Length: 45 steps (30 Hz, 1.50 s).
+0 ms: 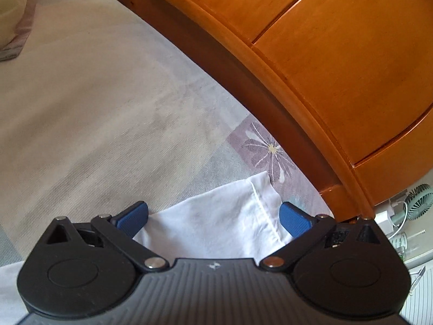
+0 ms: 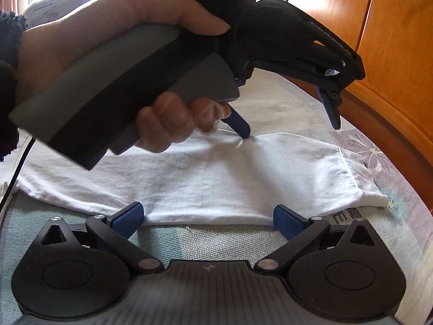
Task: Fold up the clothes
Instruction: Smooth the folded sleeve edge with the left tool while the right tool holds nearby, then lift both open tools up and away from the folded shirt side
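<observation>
A white garment [image 2: 216,173] lies as a long folded strip across the bed sheet [image 2: 205,241], its stitched hem [image 2: 349,168] towards the right. My right gripper [image 2: 208,219] is open at the strip's near edge, blue pads [image 2: 130,218] on either side of that edge. A hand [image 2: 94,35] holds my left gripper [image 2: 289,127] above the far edge. It is open, and its near fingertip [image 2: 245,134] touches the cloth. In the left wrist view the garment [image 1: 216,222] lies between the spread fingers of the left gripper [image 1: 213,216].
A wooden bed board [image 1: 324,54] runs along the right side, close to the garment's hem end [image 2: 392,67]. A pillow [image 1: 10,13] lies far left. A small fan [image 1: 419,203] and bottles stand beyond the bed. A black cable [image 2: 16,168] hangs at the left.
</observation>
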Motion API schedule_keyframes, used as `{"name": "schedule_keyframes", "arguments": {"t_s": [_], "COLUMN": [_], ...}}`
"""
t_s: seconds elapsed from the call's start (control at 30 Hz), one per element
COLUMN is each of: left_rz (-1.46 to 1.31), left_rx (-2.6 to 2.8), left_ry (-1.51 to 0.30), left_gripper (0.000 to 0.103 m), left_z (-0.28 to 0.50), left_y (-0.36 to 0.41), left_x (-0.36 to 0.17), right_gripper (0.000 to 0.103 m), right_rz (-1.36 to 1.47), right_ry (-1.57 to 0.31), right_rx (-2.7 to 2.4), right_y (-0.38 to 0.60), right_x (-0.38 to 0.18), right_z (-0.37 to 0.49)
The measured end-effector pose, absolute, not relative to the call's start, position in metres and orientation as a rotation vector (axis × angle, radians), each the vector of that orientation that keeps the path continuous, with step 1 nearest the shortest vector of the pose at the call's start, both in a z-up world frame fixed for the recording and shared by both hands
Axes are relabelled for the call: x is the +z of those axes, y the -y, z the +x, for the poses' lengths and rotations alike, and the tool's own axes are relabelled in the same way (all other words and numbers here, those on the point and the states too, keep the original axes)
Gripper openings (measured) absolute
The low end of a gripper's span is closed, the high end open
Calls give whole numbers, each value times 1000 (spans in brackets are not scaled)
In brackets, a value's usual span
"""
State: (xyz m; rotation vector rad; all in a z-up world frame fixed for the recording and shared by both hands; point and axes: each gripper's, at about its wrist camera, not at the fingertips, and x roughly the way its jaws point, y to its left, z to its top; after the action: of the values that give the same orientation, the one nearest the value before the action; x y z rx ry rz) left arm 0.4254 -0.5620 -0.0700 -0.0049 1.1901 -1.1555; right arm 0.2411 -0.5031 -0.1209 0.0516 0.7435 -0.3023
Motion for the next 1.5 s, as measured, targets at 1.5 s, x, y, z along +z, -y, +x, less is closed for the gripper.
{"name": "schedule_keyframes", "arguments": {"t_s": [1.5], "left_rz": [-83], "left_rx": [-922], "left_ry": [-1036], "left_gripper": [102], "left_z": [384], "left_y": [300], "left_x": [-49], "right_gripper": [103], "right_rz": [352], "right_ry": [-636], "right_rx": [-456], "right_y": [543], "right_x": [-105], "right_z": [229]}}
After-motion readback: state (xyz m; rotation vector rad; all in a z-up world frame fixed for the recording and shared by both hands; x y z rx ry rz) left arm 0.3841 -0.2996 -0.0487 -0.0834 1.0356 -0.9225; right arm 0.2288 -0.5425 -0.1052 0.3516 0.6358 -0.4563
